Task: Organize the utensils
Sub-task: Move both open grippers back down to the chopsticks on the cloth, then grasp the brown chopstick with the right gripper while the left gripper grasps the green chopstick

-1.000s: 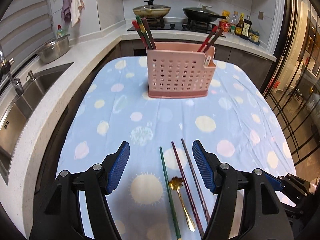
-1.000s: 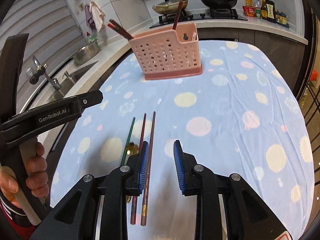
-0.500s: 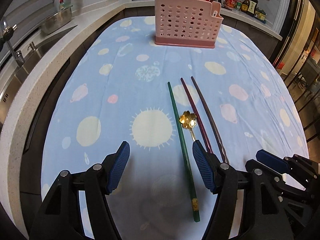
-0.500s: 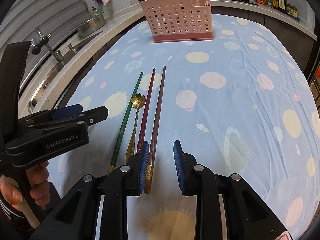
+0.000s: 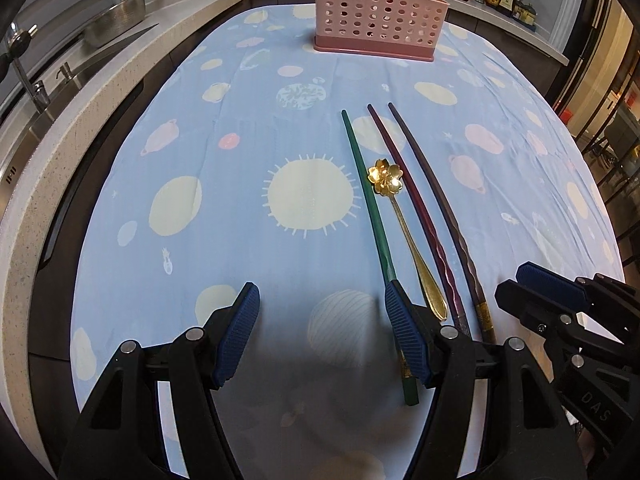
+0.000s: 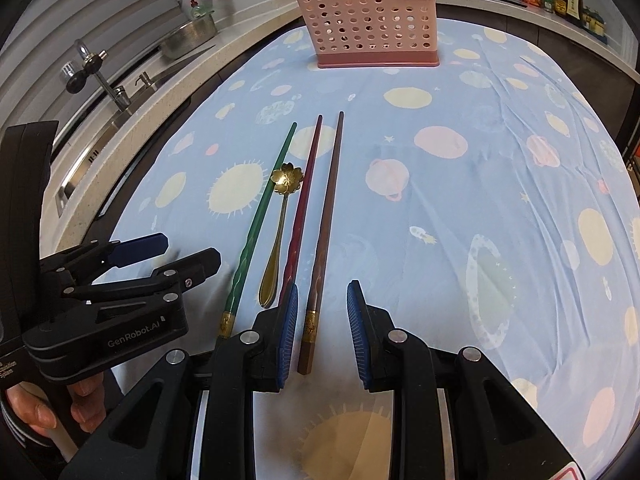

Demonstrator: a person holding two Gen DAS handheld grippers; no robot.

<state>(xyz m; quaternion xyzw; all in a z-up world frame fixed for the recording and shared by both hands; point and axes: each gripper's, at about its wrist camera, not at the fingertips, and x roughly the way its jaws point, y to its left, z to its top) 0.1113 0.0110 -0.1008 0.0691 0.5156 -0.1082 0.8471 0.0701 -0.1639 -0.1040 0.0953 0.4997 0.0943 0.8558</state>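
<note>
Black claws [image 6: 322,324], ribbed blue pads [image 6: 289,332], silver screws.

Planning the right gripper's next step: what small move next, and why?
Probably lower the right gripper a little and shut on the brown chopstick. Its thick end already lies between the open fingers, flat on the cloth, beside the maroon chopstick. The left gripper is open and holds nothing.

Light blue cotton tablecloth [image 5: 248,128] showing pale yellow suns, pink planets, cream circles. Pink perforated plastic utensil holder [image 5: 380,12] showing rows of round holes. Slim green chopstick [image 5: 370,204], maroon chopstick [image 5: 412,208] and dark brown chopstick [image 5: 436,208] each wearing gold band near butt. Gold flower-bowl metal spoon [image 5: 386,176] gleaming. Black gripper fingers [image 6: 288,328] wearing ribbed blue pads.
</note>
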